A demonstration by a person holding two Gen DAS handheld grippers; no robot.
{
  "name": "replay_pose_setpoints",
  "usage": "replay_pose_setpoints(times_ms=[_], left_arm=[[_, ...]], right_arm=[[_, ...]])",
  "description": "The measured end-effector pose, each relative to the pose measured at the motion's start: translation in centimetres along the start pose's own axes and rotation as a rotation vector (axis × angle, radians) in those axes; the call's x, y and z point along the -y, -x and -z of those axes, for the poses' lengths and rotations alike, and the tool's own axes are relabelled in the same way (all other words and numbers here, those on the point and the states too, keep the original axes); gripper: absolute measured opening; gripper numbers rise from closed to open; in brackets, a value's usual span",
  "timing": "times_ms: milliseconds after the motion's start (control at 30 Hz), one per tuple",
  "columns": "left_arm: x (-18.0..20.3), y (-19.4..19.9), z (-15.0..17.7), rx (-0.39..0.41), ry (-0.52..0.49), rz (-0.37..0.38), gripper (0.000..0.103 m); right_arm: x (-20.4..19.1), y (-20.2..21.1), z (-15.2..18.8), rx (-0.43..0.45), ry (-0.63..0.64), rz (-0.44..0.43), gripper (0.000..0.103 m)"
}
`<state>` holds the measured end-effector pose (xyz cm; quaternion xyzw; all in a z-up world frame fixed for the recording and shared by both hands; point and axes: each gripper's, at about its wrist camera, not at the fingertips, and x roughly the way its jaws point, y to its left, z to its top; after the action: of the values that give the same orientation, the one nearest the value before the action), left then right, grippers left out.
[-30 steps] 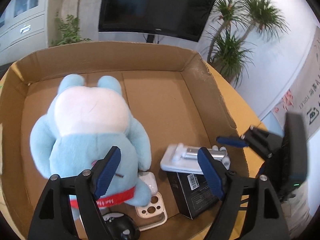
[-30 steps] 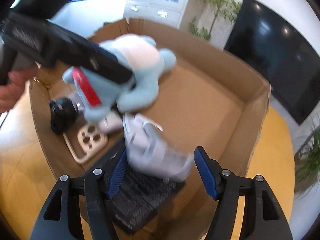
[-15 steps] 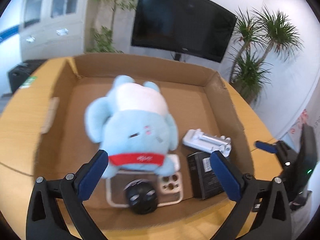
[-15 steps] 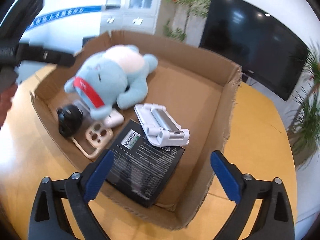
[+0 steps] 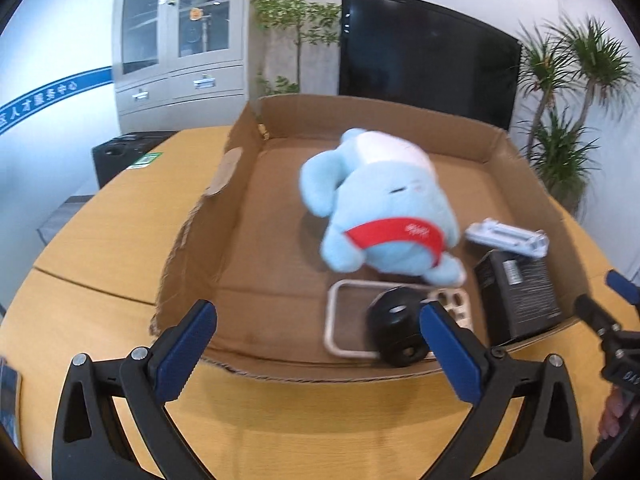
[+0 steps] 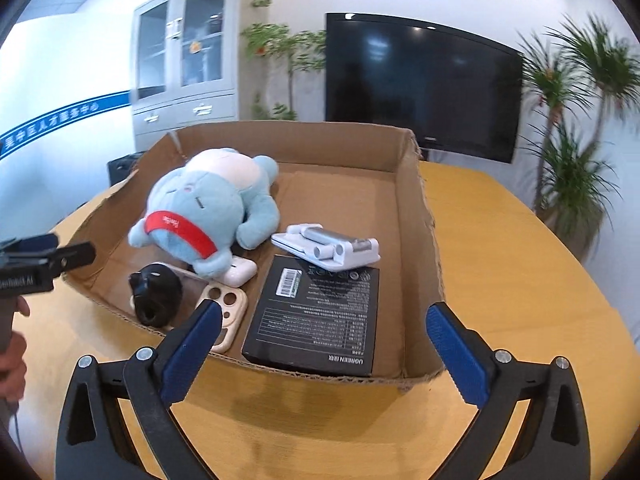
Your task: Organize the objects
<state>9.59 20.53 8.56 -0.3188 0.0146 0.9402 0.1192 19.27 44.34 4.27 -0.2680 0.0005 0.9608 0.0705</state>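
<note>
A shallow cardboard box [image 5: 208, 216] [image 6: 424, 240] stands on the wooden table. In it lie a light-blue plush toy [image 5: 384, 216] [image 6: 200, 208] with a red band, a white folding phone stand [image 5: 506, 238] [image 6: 328, 246], a black product box [image 5: 518, 294] [image 6: 316, 314], a beige phone case [image 5: 340, 328] [image 6: 226, 314], a black round gadget [image 5: 394, 324] [image 6: 156, 294] and a white earbud case [image 6: 240, 272]. My left gripper [image 5: 318, 354] is open before the box's near wall. My right gripper [image 6: 324, 350] is open too, back from the near right corner. Neither holds anything.
The round wooden table [image 6: 520, 280] reaches out on both sides of the box. Behind it are a black TV [image 6: 420, 84], a grey cabinet [image 5: 176, 60], potted plants [image 6: 576, 140] and a black bin [image 5: 124, 152]. A person's hand [image 6: 12, 352] holds the left gripper's handle.
Both grippers opened wide and drew back out of the box. The left let go of the plush toy; the right released the white stand, which now lies on the black box.
</note>
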Motion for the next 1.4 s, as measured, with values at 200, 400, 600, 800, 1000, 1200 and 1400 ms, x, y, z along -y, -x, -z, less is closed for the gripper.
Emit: replay_pose_setpoints(times_ms=[200, 400, 600, 800, 1000, 1200, 1400], left_arm=[[-0.2, -1.0, 1.7, 0.049, 0.002, -0.04, 0.102], [0.4, -1.3, 2.9, 0.104, -0.019, -0.037, 0.102], [-0.2, -1.6, 3.4, 0.114, 0.011, -0.034, 0.102], [0.0, -1.8, 3.8, 0.132, -0.005, -0.051, 0.102], [0.8, -2.2, 4.3, 0.126, -0.049, -0.074, 0.102], [0.6, -2.2, 4.3, 0.129, -0.037, -0.061, 0.102], [0.5, -2.3, 4.2, 0.122, -0.037, -0.06, 0.102]], right_arm=[[-0.4, -1.3, 1.5, 0.009, -0.028, 0.025, 0.103], [-0.9, -2.9, 2.6, -0.003, -0.031, 0.036, 0.103], [-1.0, -3.4, 3.1, 0.014, -0.019, 0.04, 0.103], [-0.9, -3.7, 3.1, 0.0, -0.02, 0.036, 0.103], [-1.0, -3.8, 3.0, -0.007, -0.019, 0.036, 0.103], [-1.0, -3.8, 3.0, -0.006, -0.018, 0.037, 0.103], [-1.0, -3.8, 3.0, -0.006, -0.017, 0.037, 0.103]])
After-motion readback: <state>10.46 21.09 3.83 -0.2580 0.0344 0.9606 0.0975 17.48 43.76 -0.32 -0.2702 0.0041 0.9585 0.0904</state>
